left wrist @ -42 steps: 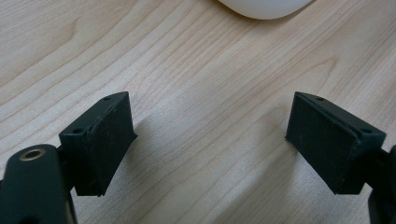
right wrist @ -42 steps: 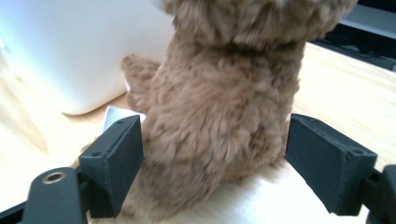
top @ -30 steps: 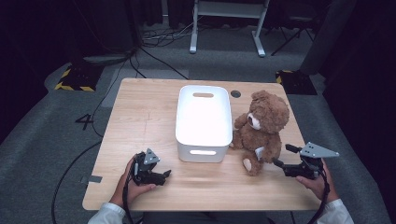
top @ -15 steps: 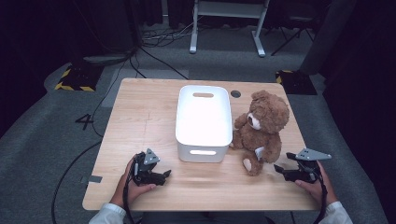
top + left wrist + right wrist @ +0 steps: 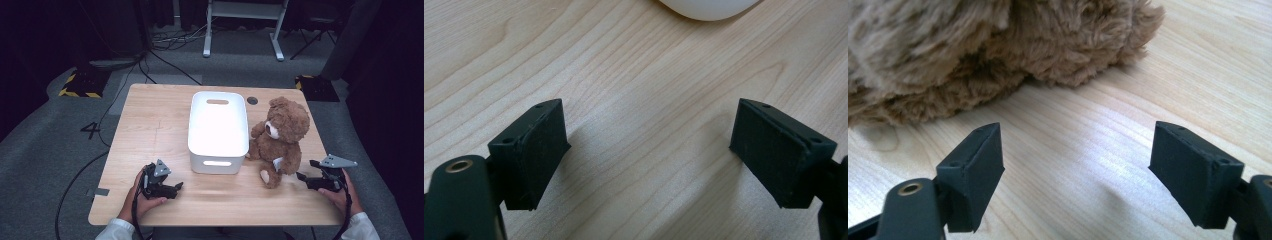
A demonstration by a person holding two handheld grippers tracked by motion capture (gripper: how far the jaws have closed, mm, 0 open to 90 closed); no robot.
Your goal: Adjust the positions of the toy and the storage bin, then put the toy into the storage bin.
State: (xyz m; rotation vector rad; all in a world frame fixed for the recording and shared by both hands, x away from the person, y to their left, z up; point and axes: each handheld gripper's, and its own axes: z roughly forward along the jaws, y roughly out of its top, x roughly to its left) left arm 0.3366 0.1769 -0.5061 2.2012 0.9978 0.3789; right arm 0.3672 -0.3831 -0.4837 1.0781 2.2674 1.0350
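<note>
I have the right tool (image 5: 301,176) low over the desk (image 5: 150,125) at its near right corner, jaws spread wide with nothing between them. The teddy bear (image 5: 280,137) sits just ahead and to the left of it, upright, leaning towards the white bin (image 5: 218,131) that stands beside it in the middle of the desk. In the right gripper view the brown fur (image 5: 973,50) fills the top, and bare wood lies between it and my jaws, so I am near but not touching.

What the next move turns on, as I judge it: the bear's body runs up and down, while my right tool points in level at its base, towards the near leg and foot. To get a firm hold I would likely need to push forward and left into the plush, or come up to the torso. The right hand is clearly the nearer one.

My left tool (image 5: 176,186) rests at the near left of the desk, also open and empty, well apart from the bear, with the bin in between. The left gripper view gives me wood grain and a sliver of the bin's rounded edge (image 5: 709,7) at the top.

From above I cannot see the bear's far side or what lies inside the bin; glare washes out the interior.
</note>
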